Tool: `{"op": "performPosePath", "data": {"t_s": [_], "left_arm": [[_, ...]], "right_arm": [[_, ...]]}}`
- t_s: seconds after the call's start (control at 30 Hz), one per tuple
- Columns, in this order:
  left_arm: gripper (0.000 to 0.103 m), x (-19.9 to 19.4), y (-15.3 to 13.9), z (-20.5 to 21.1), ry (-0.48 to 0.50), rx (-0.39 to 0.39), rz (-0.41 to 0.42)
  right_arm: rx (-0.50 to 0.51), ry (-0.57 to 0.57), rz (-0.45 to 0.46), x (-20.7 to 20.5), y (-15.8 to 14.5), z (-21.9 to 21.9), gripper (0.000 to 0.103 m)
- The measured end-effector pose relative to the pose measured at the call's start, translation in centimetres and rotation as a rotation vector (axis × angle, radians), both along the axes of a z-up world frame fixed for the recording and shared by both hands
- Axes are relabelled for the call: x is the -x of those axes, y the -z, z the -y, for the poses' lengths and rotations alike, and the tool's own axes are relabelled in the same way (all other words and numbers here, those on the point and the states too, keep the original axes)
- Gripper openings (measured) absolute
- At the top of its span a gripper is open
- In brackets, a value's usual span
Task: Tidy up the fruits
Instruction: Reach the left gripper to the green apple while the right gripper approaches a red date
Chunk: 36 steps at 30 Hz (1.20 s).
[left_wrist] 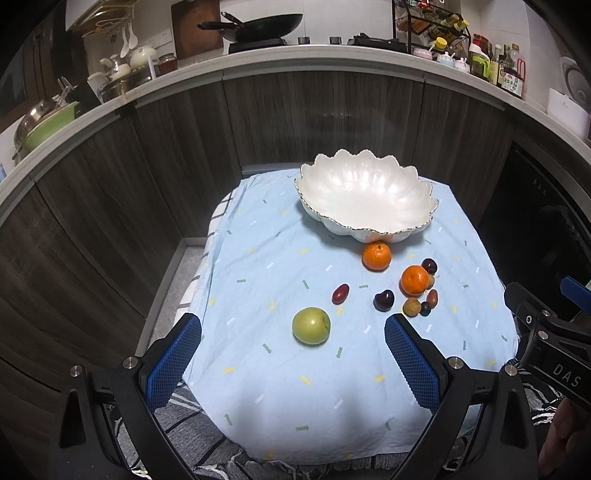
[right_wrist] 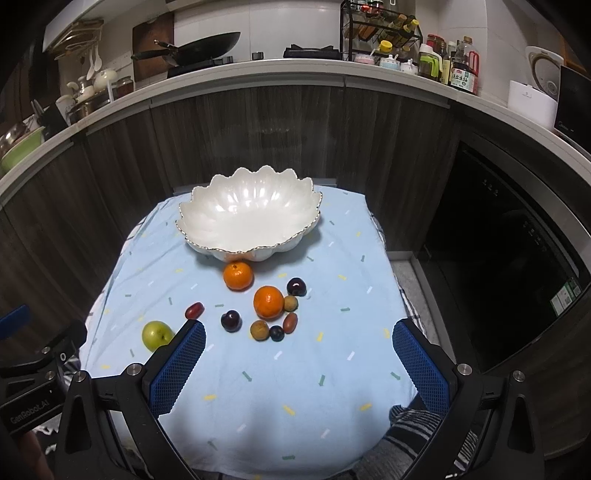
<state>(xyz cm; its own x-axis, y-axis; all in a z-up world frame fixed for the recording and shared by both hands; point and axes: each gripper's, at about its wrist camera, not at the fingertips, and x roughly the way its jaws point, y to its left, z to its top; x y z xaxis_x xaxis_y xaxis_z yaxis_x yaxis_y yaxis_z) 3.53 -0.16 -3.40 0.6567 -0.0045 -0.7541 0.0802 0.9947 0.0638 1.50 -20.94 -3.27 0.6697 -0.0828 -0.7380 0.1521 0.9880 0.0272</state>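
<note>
A white scalloped bowl (left_wrist: pixel 365 195) (right_wrist: pixel 247 218) stands empty at the far side of a light blue cloth (left_wrist: pixel 295 369). Fruits lie in front of it: a green apple (left_wrist: pixel 311 325) (right_wrist: pixel 157 335), two oranges (left_wrist: pixel 376 255) (left_wrist: pixel 414 280) (right_wrist: pixel 238 275) (right_wrist: pixel 268 302), dark plums (left_wrist: pixel 383 300) (right_wrist: pixel 231 320) (right_wrist: pixel 296 287), a red date (left_wrist: pixel 340 293) (right_wrist: pixel 194 310) and several small fruits. My left gripper (left_wrist: pixel 293 328) is open, above the cloth with the apple between its fingers' line. My right gripper (right_wrist: pixel 298 334) is open and empty, near the small fruits.
A dark wooden cabinet front (left_wrist: pixel 147 166) rises behind the table. The counter above holds a wok (left_wrist: pixel 258 26), pots, a spice rack (right_wrist: pixel 384 33) and bottles. A dark appliance (right_wrist: pixel 498 258) stands to the right. A striped cloth (left_wrist: pixel 192 435) lies under the blue one.
</note>
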Motion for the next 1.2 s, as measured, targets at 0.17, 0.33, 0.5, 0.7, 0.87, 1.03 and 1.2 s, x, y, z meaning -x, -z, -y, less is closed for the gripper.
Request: {"op": "performPosePath", "data": {"t_s": [0.17,0.33,0.5,0.7,0.87,1.03,1.2], "left_arm": [[0.098,-0.9,0.9,-0.1,0.003,-0.006,-0.021],[0.098,-1.8,1.9,0.0,0.002,-0.013,-0.027],[0.098,-2.9,3.0,0.0,0.003,-0.008,-0.042],[0.098,-4.2,4.2,0.2,0.007,-0.007,-0.051],[0.095,-5.3,5.9,0.4,0.016,0.0,-0.079],[0.095,-6.2,7.4,0.6,0.013,0.001,-0.099],[0.095,-6.8,8.8,0.8,0.012,-0.003,-0.114]], "right_arm": [[0.004,-0.008,-0.012,-1.2,0.9,-0.2,0.102],[0.009,-0.014,-0.021,-2.2,1.8,-0.3,0.102],[0.005,-0.019,-0.038,-3.3,2.9,-0.4,0.101],[0.003,-0.018,-0.051,-4.6,4.3,-0.3,0.101],[0.011,-0.017,-0.063,-5.5,5.4,-0.3,0.1],[0.017,-0.016,-0.072,-6.3,6.6,-0.3,0.098],[0.015,-0.017,-0.094,-6.9,7.9,-0.3,0.096]]}}
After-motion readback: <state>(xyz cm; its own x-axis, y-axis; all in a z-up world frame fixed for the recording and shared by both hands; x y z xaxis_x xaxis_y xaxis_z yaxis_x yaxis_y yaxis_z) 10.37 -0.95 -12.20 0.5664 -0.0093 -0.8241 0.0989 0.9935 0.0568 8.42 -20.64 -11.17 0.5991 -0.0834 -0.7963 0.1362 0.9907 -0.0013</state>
